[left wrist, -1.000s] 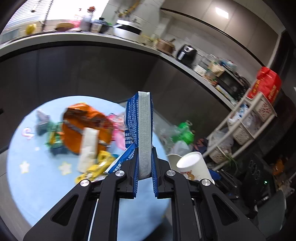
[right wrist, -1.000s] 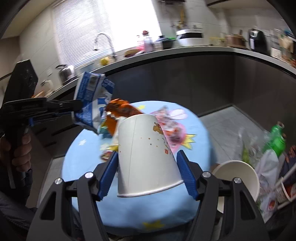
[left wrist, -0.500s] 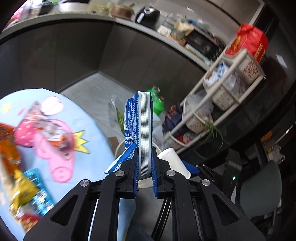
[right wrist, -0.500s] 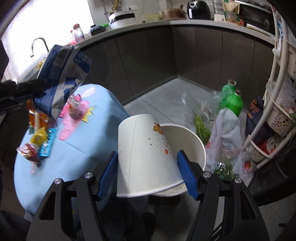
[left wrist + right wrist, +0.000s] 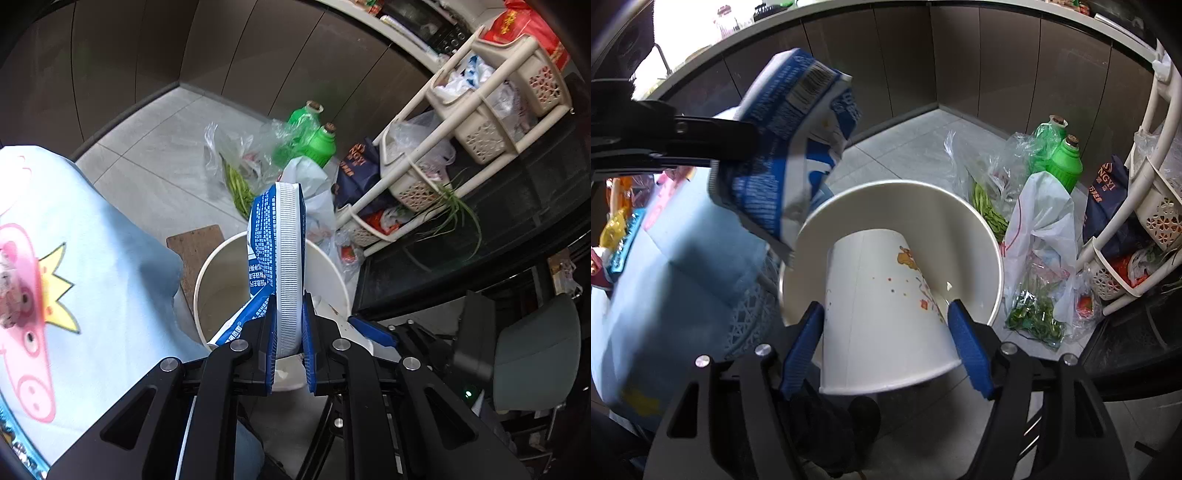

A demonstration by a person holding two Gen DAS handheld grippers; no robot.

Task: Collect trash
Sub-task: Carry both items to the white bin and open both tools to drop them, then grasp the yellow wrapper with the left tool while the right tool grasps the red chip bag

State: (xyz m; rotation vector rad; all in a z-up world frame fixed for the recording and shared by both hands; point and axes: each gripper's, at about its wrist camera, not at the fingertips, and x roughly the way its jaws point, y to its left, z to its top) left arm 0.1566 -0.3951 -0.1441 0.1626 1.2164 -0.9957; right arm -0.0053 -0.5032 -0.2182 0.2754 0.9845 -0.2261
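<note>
My left gripper (image 5: 289, 332) is shut on a blue and white snack bag (image 5: 279, 251), held edge-on above the white trash bin (image 5: 218, 273). The same bag (image 5: 790, 147) shows in the right wrist view, hanging over the bin's left rim (image 5: 993, 243). My right gripper (image 5: 886, 332) is shut on a white paper cup (image 5: 882, 314) with small printed figures, tilted mouth-down toward me over the bin's opening. The bin looks empty inside. More wrappers (image 5: 620, 236) lie on the blue table (image 5: 683, 280) at the left.
The round table with a light blue cloth (image 5: 103, 295) stands left of the bin. On the floor behind the bin are plastic bags with greens (image 5: 990, 206), green bottles (image 5: 1067, 162) and a white basket rack (image 5: 461, 122). A dark chair (image 5: 535, 350) is at right.
Both grippers have swung right, away from the table, and now hang over the white bin. The bag and the cup are still held.
</note>
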